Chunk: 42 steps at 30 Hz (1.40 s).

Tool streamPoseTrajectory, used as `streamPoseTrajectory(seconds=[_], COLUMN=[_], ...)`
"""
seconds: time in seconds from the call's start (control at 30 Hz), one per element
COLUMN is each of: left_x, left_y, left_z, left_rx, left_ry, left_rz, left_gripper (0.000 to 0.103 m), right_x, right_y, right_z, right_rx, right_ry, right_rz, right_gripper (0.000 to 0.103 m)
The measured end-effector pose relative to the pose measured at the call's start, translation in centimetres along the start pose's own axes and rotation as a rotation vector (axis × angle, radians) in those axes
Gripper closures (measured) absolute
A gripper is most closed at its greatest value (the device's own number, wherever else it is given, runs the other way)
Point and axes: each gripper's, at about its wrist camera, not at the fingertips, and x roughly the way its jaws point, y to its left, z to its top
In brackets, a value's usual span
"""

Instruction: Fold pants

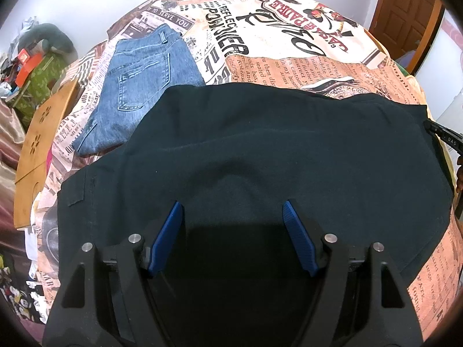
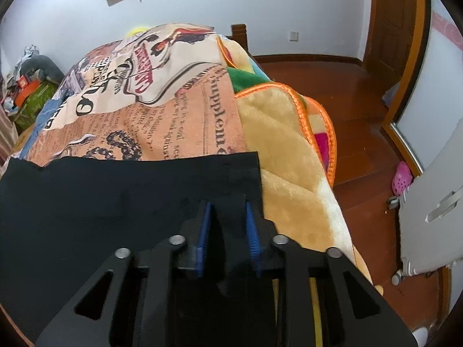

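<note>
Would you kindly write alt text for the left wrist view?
Dark pants lie spread on a newspaper-print bedspread, with the left gripper open just above them. Folded blue jeans lie beyond, to the left.

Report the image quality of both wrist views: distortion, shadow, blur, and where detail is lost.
Left wrist view: strong fisheye bending with dark corners; the black pants swallow fold detail, and the left gripper casts a darker shadow between its open jaws; the jeans stay sharp. Right wrist view: same bending; the right gripper pads look slightly smeared, and the pants beneath read as flat black.
</note>
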Motion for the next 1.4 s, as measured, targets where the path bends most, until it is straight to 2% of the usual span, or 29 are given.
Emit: streamPoseTrajectory(seconds=[0.1,0.17,0.33,0.47,0.53,0.63,0.83,0.93,1.03,1.17,1.23,1.27,1.4], left_x=[0.0,0.0,-0.4,-2.6,-3.4,-3.4,0.2,0.4,0.5,0.2,-0.1,-0.3,-1.7], left_y=[0.0,0.0,0.0,0.6,0.8,0.3,-2.0,-2.2,-2.1,-2.4,-3.0,-3.4,-6.2], left_z=[0.0,0.0,0.3,1.2,1.8,2.2,1.1,1.0,1.2,1.2,1.4,1.5,2.1], left_rx=[0.001,0.000,0.006,-0.018,-0.030,-0.004,0.059,0.052,0.044,0.054,0.061,0.067,0.128], left_ry=[-0.002,-0.001,0.008,-0.043,-0.066,-0.068,0.021,-0.002,0.009,0.017,0.020,0.018,-0.012], left_rz=[0.001,0.000,-0.001,-0.019,-0.034,-0.024,-0.014,-0.008,-0.016,-0.001,-0.018,-0.027,-0.046], left_gripper=[0.030,0.030,0.031,0.031,0.031,0.031,0.031,0.030,0.029,0.029,0.029,0.029,0.029], right_x=[-0.6,-1.4,-4.8,-6.8,-6.6,-5.2,0.7,1.9,0.6,-2.4,-4.2,-5.9,-9.3], right_y=[0.4,0.6,1.2,1.8,2.2,2.1,1.4,1.4,1.1,0.7,0.4,0.3,-0.2], right_z=[0.0,0.0,1.7,4.0,4.9,5.5,4.5,4.0,4.4,4.7,4.6,4.2,2.8], right_rx=[-0.025,-0.039,-0.062,-0.089,-0.103,-0.105,-0.077,-0.075,-0.046,-0.028,-0.015,-0.007,0.011], right_ry=[-0.023,-0.054,-0.192,-0.267,-0.277,-0.249,-0.058,-0.005,0.000,-0.020,-0.041,-0.062,-0.086], right_rz=[-0.017,-0.027,-0.054,-0.063,-0.082,-0.100,-0.109,-0.117,-0.119,-0.094,-0.077,-0.063,-0.032], right_gripper=[0.094,0.095,0.095,0.096,0.096,0.096,0.096,0.093,0.085,0.080,0.066,0.063,0.061])
